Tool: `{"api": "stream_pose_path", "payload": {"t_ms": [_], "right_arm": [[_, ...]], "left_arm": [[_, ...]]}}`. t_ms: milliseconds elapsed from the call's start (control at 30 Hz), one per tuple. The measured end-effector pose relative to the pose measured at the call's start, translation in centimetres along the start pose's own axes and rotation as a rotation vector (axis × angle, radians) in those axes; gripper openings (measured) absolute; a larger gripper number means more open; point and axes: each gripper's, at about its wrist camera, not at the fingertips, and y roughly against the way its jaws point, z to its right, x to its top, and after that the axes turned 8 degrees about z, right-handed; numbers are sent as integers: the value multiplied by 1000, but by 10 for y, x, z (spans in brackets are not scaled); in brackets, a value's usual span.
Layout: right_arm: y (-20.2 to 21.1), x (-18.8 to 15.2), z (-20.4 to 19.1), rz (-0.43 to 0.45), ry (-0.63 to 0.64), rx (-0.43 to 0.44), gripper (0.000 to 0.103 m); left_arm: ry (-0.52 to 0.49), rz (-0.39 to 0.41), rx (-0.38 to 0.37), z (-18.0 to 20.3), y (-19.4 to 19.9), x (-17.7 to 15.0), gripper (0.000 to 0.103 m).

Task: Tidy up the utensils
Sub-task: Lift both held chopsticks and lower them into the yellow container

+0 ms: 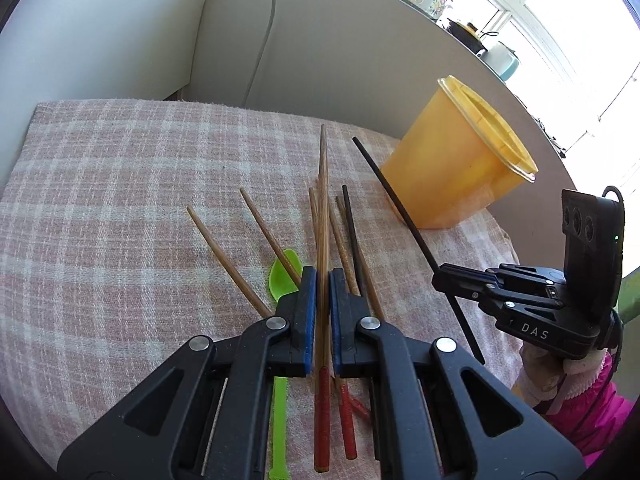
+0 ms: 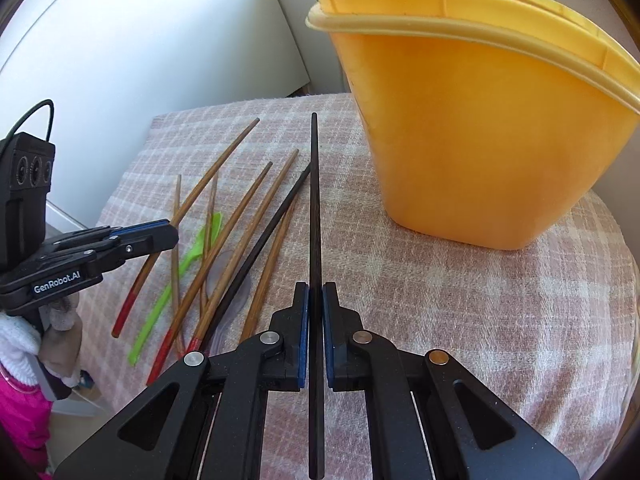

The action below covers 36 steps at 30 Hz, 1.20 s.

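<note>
You are working in bright daylight that pours in from the windows [image 1: 560, 20] at the upper right of your left wrist view, where the panes are blown out to white. The yellow container [image 2: 480, 140] glows, lit through its wall. Shadows on the checked cloth [image 1: 120, 200] are soft and faint. Both views are sharp in the middle, but the fisheye bends straight edges and darkens the corners to black.

chopsticks [image 2: 240, 216] on cloth [image 2: 440, 300], container [image 2: 480, 140] right
</note>
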Motion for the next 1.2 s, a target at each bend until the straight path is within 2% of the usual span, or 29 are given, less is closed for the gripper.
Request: {"api": "stream_pose_path", "payload": {"t_ms": [233,433,800,1200], "right_arm": [[37,5,-8,96,15,54,5],[73,13,-6,197,30,57,5],[116,37,21,347,5,8,5],[124,87,54,441,-48,-36,5]], "left_arm": [[-31,142,-53,21,52,14,4],[-56,230,-98,52,72,25,4],[-63,291,-164,114,36,60,4],[-56,315,-188,142,-7,107,4]]}}
